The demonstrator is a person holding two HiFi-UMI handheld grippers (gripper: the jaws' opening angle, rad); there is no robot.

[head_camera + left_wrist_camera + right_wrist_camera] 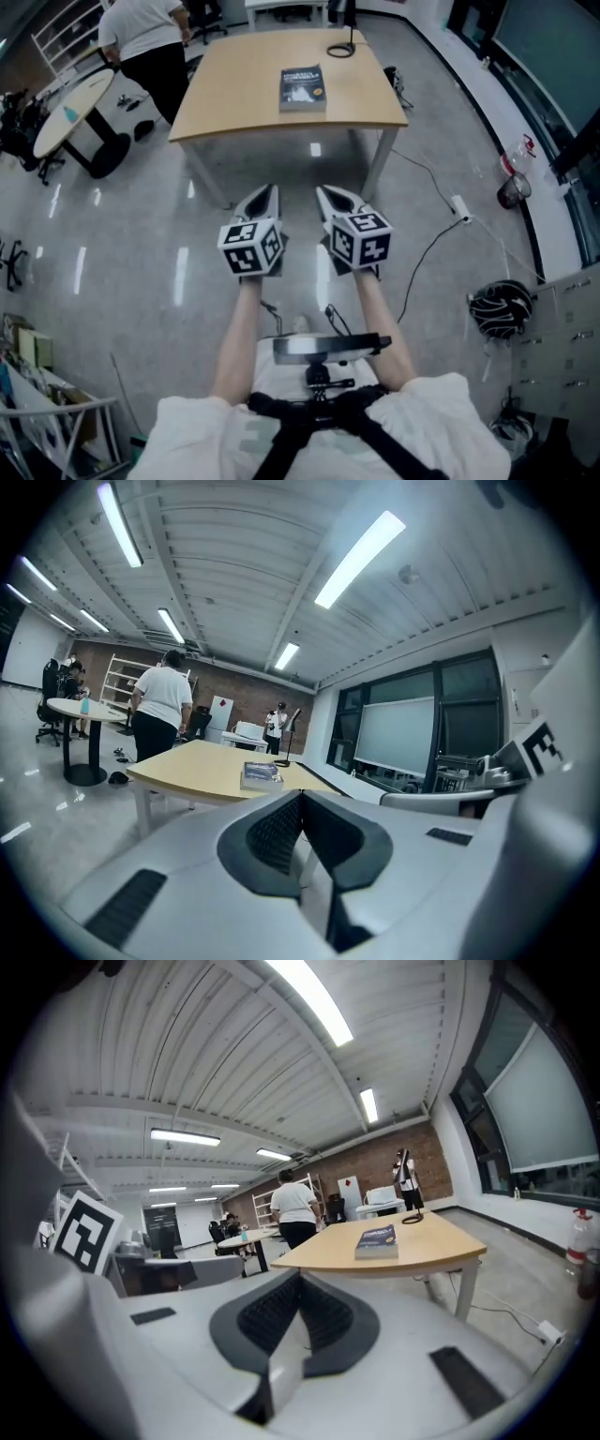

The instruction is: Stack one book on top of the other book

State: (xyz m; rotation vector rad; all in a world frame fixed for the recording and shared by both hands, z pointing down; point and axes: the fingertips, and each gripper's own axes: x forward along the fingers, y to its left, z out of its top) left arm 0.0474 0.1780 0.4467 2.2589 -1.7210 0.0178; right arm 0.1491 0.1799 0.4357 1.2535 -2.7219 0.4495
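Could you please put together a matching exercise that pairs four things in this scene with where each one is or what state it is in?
Things:
1. white power strip
2. left gripper
3. dark-covered book
4. person in a white top and black trousers

Places or states:
A. lying on the tan wooden table
B. on the grey floor, to the right of that table in the head view
C. standing beside the table's far left corner
D. jaws shut with nothing between them, above the floor

Pairs: 1-B; 2-D; 3-A; 4-C
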